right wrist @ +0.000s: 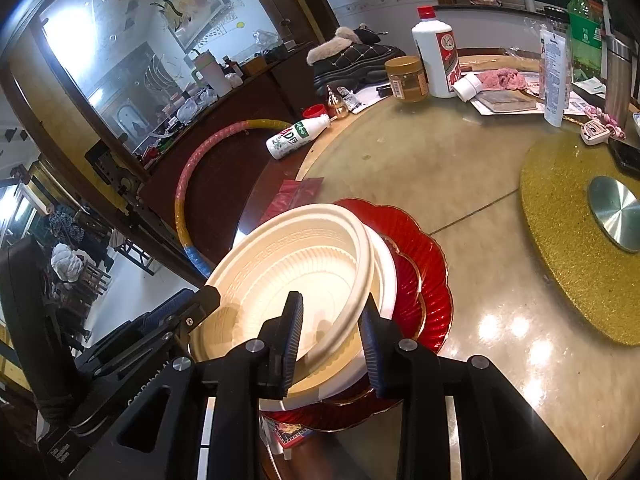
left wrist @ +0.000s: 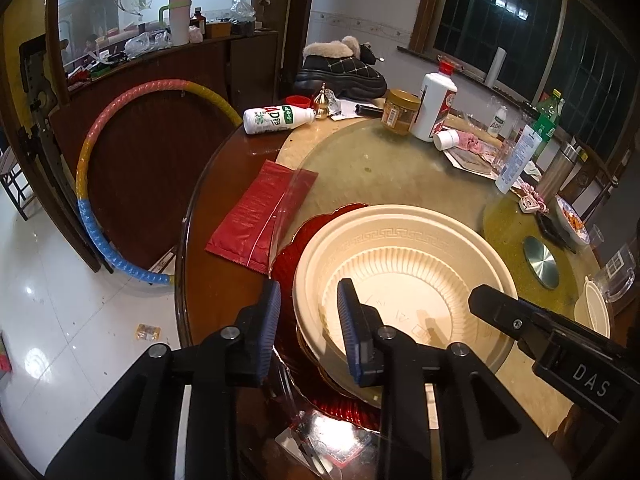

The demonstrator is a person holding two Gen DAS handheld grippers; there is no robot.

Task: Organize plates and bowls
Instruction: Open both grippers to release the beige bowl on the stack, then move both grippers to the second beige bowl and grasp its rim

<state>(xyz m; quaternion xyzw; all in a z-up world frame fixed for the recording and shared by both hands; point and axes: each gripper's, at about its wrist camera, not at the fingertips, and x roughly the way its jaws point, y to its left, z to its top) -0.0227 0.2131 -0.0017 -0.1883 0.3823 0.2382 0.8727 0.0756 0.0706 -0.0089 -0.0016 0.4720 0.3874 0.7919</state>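
Note:
A large cream bowl [left wrist: 404, 264] sits nested on another cream bowl, on a scalloped red plate [left wrist: 296, 240] at the table's near edge. My left gripper [left wrist: 308, 320] is open, its jaws straddling the bowl's left rim: one finger outside, one inside. In the right wrist view the cream bowl [right wrist: 296, 264] lies tilted on a white bowl [right wrist: 384, 264] above the red plate [right wrist: 424, 264]. My right gripper [right wrist: 332, 340] is open, its jaws straddling the bowl's near rim. The left gripper also shows in that view at the lower left [right wrist: 188, 308]. A small cream bowl [left wrist: 594, 312] stands at the right.
A red plastic bag [left wrist: 260, 212] lies left of the plates. At the back stand a milk bottle [left wrist: 276, 119], a peanut butter jar [left wrist: 400, 112], a white liquor bottle [left wrist: 434, 106] and boots [left wrist: 340, 68]. A gold turntable [right wrist: 580, 240] is at the right. A hula hoop [left wrist: 92, 184] leans beside the table.

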